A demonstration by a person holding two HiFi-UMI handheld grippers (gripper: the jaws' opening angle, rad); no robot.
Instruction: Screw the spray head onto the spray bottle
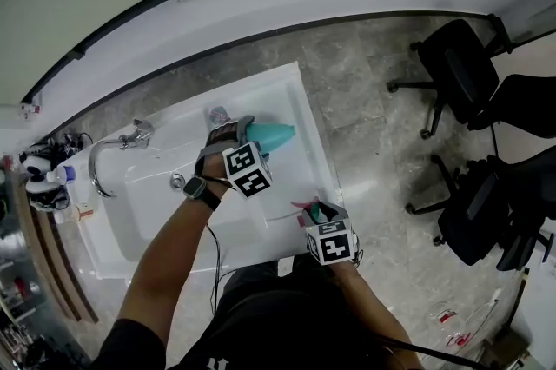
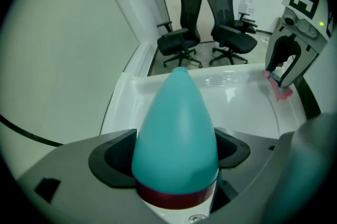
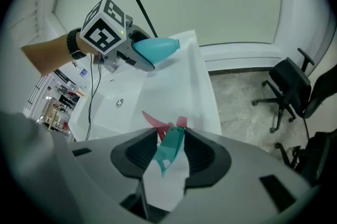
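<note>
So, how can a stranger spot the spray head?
Find the white basin; over its near right corner the right gripper holds the spray head. It is small, teal and white with red parts, unlike the large smooth teal spray bottle.

A teal bottle (image 2: 175,128) banded dark red is seen; the spray head (image 3: 169,146) is coloured teal, red, white; black chairs (image 1: 456,69) at three o'clock
</note>
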